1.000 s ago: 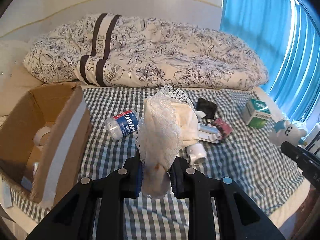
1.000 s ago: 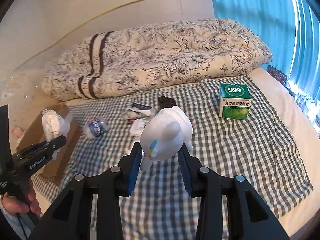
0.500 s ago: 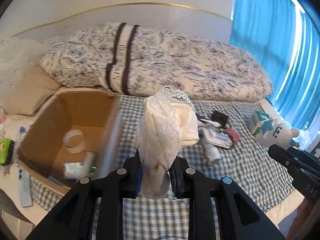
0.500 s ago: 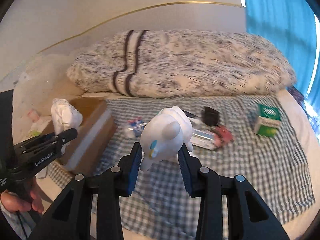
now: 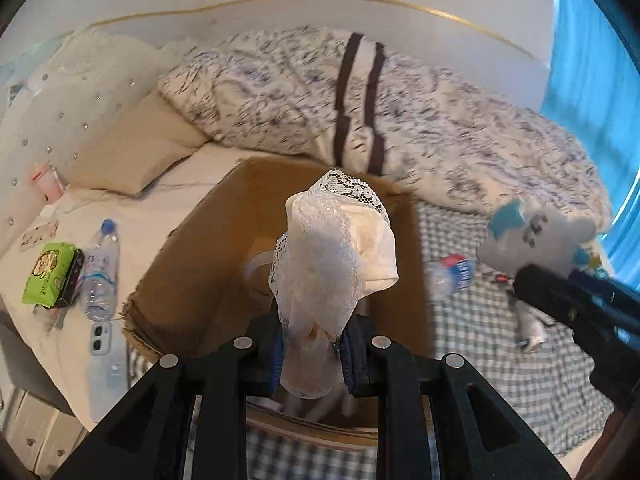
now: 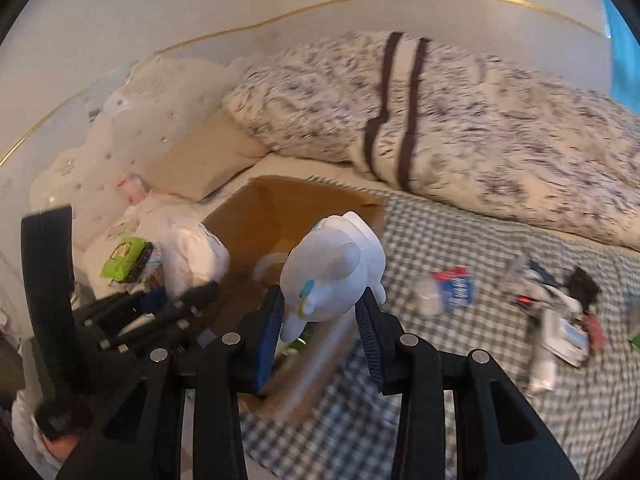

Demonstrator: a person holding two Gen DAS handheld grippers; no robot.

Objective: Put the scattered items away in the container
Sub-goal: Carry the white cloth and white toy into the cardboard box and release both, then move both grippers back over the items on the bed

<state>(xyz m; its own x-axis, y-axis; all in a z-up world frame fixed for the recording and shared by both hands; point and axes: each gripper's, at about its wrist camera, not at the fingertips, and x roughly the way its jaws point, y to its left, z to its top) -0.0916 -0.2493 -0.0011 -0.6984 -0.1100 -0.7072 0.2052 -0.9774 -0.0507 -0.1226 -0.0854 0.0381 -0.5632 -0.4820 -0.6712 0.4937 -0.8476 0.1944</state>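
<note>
Cardboard box (image 5: 208, 280), open-topped, sits on the bed (image 6: 460, 248) at the left edge of the checked blanket (image 5: 500, 360), near a floral duvet (image 5: 440, 120) on the far side. Left gripper (image 5: 310, 350): fingers clamped on a lace-trimmed white cloth (image 5: 332, 252), held over the box opening. Right gripper (image 6: 320, 320): fingers clamped on a white plush toy (image 6: 336, 268) with a blue mark, positioned over the near right part of the box. Inside the box, a roll of tape (image 6: 270, 266) is partly visible. On the blanket to the right of the box lie a small plastic bottle with a red and blue label (image 6: 450, 290) and, farther right, a blurred cluster of small items (image 6: 560, 312). Left of the box, on the white sheet, lie a clear water bottle (image 5: 100, 270) and a green packet (image 5: 50, 274).
</note>
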